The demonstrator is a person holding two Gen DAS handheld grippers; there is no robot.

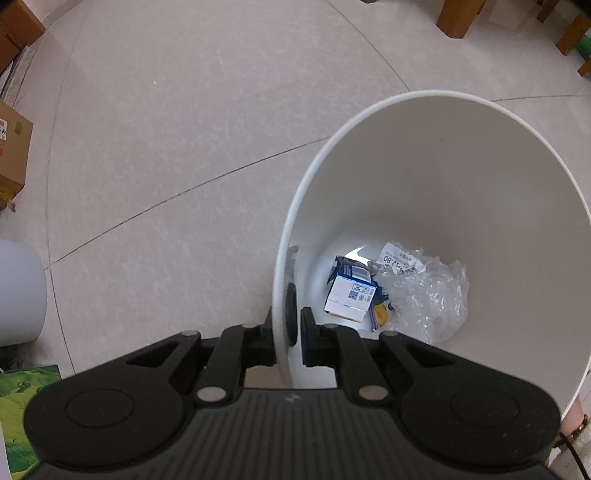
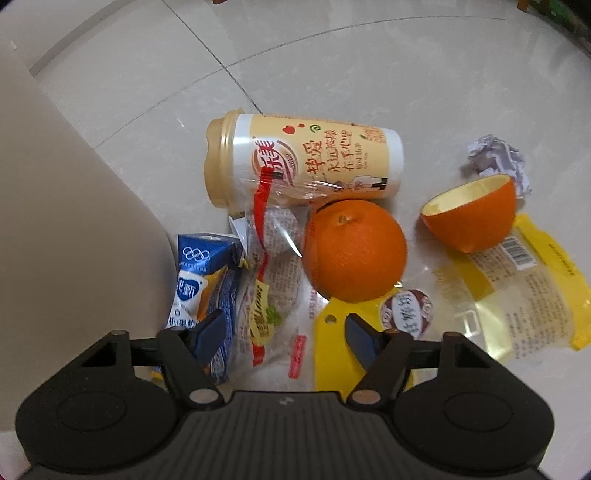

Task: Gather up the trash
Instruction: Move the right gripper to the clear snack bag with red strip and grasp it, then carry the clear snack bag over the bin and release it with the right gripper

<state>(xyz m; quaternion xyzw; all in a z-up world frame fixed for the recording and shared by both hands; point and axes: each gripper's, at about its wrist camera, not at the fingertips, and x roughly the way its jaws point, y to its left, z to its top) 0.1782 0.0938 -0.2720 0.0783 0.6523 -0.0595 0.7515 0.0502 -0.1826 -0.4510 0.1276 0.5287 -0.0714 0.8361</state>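
My left gripper [image 1: 293, 325] is shut on the near wall of a white trash bin [image 1: 443, 155], one finger outside and one inside. At the bin's bottom lie a blue-and-white carton [image 1: 351, 295] and crumpled clear plastic [image 1: 428, 295]. My right gripper [image 2: 284, 336] stands open low over a litter pile on the floor, its fingers either side of a clear snack wrapper [image 2: 273, 288] with a red strip. A blue milk carton [image 2: 203, 280] lies by the left finger. Ahead lie a milk-tea cup [image 2: 306, 158] on its side and a whole orange [image 2: 354, 251].
Half an orange peel [image 2: 472, 218], crumpled paper [image 2: 498, 158], a yellow wrapper [image 2: 517, 288] and a small round lid [image 2: 406, 310] lie to the right. A pale wall [image 2: 55, 221] rises at the left. A cardboard box [image 1: 13, 155] and wooden legs [image 1: 458, 14] border the tiled floor.
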